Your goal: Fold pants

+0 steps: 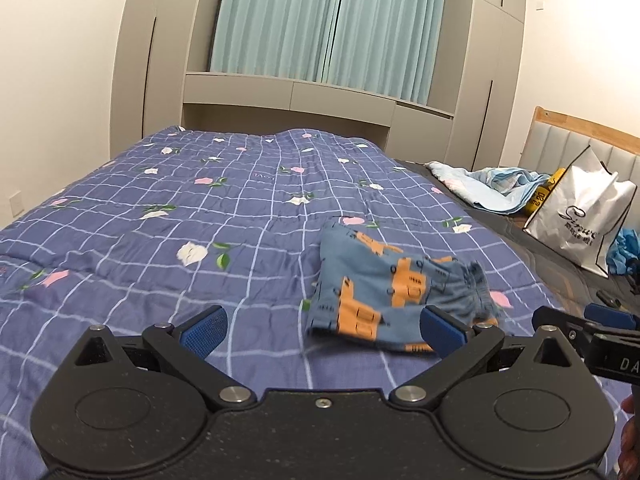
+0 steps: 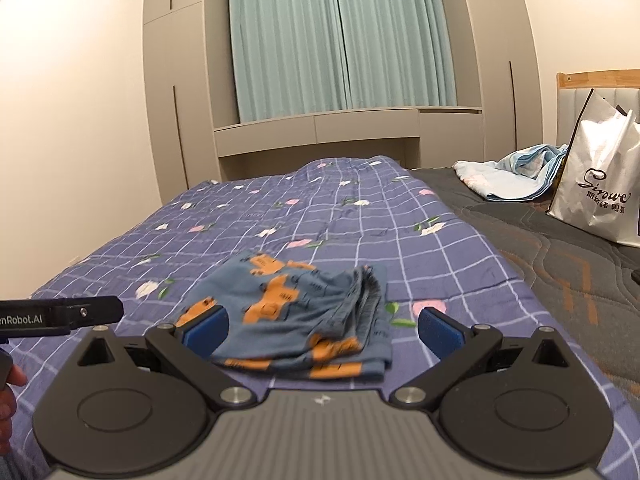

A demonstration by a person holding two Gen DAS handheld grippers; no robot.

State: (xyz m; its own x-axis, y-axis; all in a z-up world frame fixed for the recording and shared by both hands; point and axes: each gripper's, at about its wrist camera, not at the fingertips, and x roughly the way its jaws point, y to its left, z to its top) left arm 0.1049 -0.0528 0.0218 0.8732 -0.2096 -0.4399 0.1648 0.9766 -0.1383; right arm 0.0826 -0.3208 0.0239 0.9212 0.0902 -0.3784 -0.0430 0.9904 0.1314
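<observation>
Left wrist view: left gripper (image 1: 324,330) jaws wide apart, empty; small folded blue pants with orange print (image 1: 394,292) near the quilt's (image 1: 160,240) right edge.

Right wrist view: right gripper (image 2: 322,330) spread, empty; pants (image 2: 292,312) soft, light, probably best pinched at the bunched waistband.

We see the pants (image 2: 288,312) as soft, thin printed cloth, folded on a quilted cotton-like bedspread (image 1: 160,240), matt and stitched in squares. Our tongs (image 1: 324,330) are matt black plastic with ribbed blue pads (image 1: 204,330) and shiny metal rivets. The bag (image 2: 600,184) near the bed's right edge looks glossy.
</observation>
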